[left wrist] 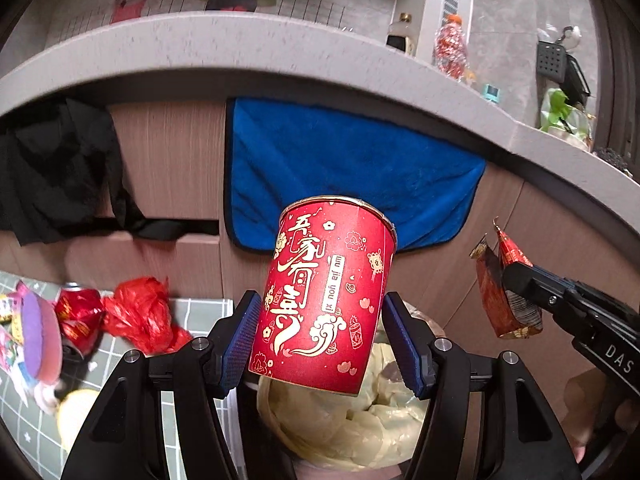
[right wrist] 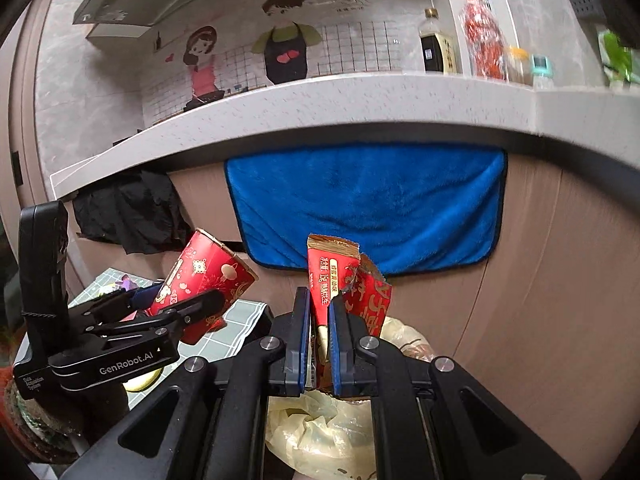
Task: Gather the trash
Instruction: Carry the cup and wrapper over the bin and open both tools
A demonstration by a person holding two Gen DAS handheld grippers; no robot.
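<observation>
Trash in both my grippers, above the yellow bag-lined bin (left wrist: 360,432). Left gripper (left wrist: 320,338) clamps a red paper cup (left wrist: 326,296), pads on its sides, rim tilted away. Right gripper (right wrist: 320,338), jaws pressed together, pinches a torn red snack wrapper (right wrist: 332,268). Countertop edge (left wrist: 240,44) overhangs beyond the bin; blue towel (left wrist: 340,160) hangs beneath it.
</observation>
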